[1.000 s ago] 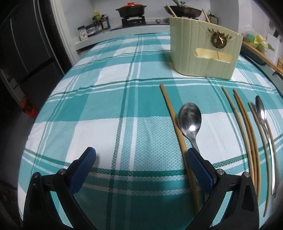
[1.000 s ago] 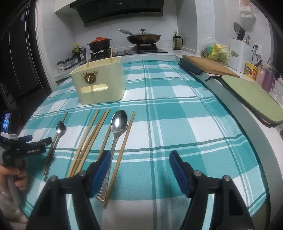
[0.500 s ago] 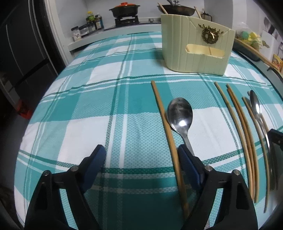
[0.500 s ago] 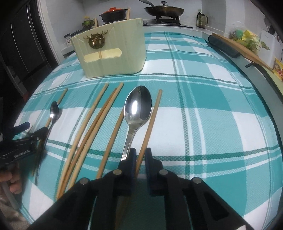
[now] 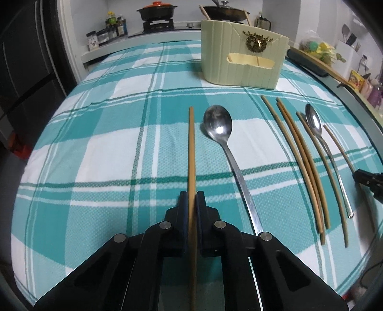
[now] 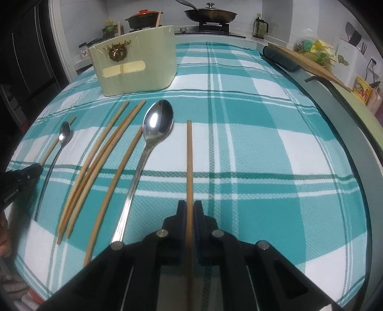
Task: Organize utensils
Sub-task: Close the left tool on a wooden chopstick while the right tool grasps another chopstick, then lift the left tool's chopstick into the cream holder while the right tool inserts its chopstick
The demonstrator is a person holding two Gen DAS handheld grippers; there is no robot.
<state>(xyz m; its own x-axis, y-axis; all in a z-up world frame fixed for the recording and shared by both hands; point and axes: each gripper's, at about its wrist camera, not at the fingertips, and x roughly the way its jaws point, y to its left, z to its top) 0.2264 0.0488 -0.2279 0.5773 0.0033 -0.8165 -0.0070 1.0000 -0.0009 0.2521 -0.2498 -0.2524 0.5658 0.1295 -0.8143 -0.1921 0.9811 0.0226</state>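
My left gripper (image 5: 190, 195) is shut on a wooden chopstick (image 5: 191, 148) that points ahead over the checked cloth. A steel spoon (image 5: 219, 124) lies just right of it. My right gripper (image 6: 189, 205) is shut on another wooden chopstick (image 6: 189, 155). A larger steel spoon (image 6: 158, 122) lies just left of it, with several loose chopsticks (image 6: 105, 153) and a small spoon (image 6: 64, 131) further left. The cream utensil holder (image 5: 241, 59) stands at the back of the table and also shows in the right wrist view (image 6: 134, 64).
The teal checked tablecloth (image 5: 95, 148) covers the table. A stove with pots (image 6: 210, 14) stands behind it. A cutting board and a dark roll (image 6: 282, 59) lie on the counter at the right. The table's right edge (image 6: 354, 148) is close.
The left gripper has moved right and shut on the leftmost chopstick. The right gripper, open a second ago, has shut on the rightmost chopstick and holds it.
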